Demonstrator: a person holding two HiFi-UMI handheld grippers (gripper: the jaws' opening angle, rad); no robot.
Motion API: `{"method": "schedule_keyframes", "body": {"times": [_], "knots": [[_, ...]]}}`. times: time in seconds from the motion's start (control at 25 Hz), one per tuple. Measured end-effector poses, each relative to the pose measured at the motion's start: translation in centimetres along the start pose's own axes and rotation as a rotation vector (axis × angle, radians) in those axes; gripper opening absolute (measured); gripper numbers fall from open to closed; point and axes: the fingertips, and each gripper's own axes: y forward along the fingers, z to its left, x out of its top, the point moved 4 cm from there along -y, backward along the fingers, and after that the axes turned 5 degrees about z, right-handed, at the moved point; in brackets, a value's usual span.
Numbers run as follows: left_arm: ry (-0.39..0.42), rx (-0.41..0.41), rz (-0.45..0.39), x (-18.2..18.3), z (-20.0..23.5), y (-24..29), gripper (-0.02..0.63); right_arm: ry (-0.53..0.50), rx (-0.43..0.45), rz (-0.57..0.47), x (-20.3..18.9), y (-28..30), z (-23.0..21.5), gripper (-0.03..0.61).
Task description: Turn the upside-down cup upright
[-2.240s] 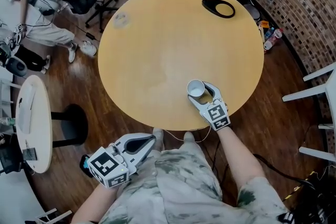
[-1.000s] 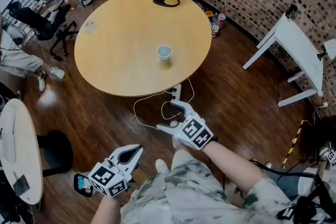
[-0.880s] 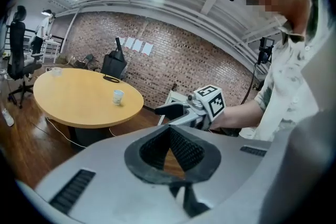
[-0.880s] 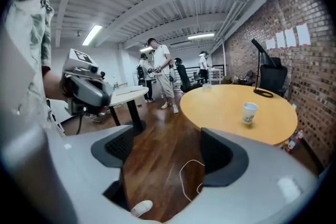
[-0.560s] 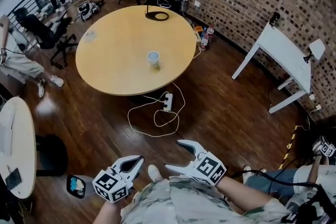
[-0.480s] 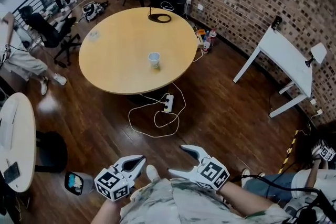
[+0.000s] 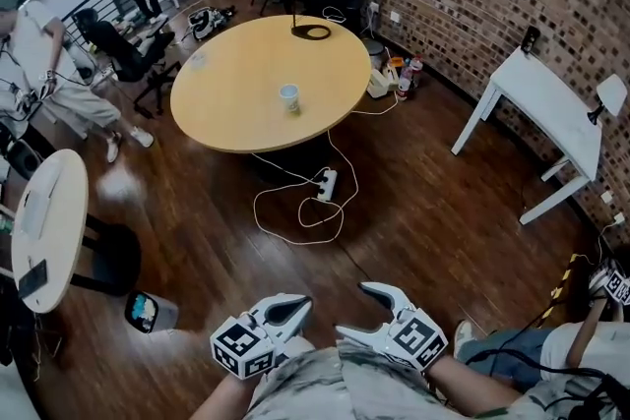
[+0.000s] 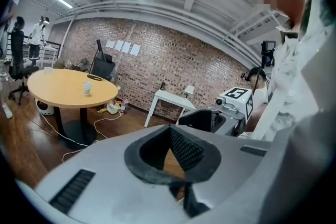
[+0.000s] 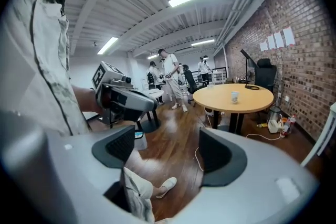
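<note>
A white cup (image 7: pixel 288 96) stands upright, mouth up, on the round yellow table (image 7: pixel 236 74), far from both grippers. It shows small in the left gripper view as the cup (image 8: pixel 87 88) and in the right gripper view as the cup (image 9: pixel 234 96). My left gripper (image 7: pixel 287 309) is held low by my body over the wooden floor, jaws shut with nothing in them. Beside it my right gripper (image 7: pixel 367 314) is open and empty. In its own view, the left gripper (image 8: pixel 170 157) has its pads meeting. The right gripper (image 9: pixel 168 152) has its pads wide apart.
A power strip with a looping white cable (image 7: pixel 325 184) lies on the floor below the table. A black ring-shaped base (image 7: pixel 311 31) sits on the table's far edge. A white desk (image 7: pixel 536 103) stands right, a small round table (image 7: pixel 49 221) left, and people (image 7: pixel 39 54) at back left.
The view has drawn further back from the table, so the cup looks smaller and higher in the head view. Both grippers stay low near my body, unchanged in state.
</note>
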Motion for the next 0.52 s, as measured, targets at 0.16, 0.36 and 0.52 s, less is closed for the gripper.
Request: {"method": "schedule_keyframes", "body": {"times": [0.16,0.36,0.52], "knots": [[-0.011,0.023,0.006,-1.3,-3.1,-0.3,0.006,-0.016,0.022,-0.008,-1.3,-1.8,1.4,0.377],[-0.019,0.033,-0.007,-2.0,-5.3,-1.2,0.006,-0.025,0.033,0.016,-2.1,-3.0,3.3,0.377],[-0.028,0.028,-0.01,-2.9,-5.9,-2.9,0.006,-0.018,0.024,0.023,-2.2,-3.1,5.1,0.377]]}}
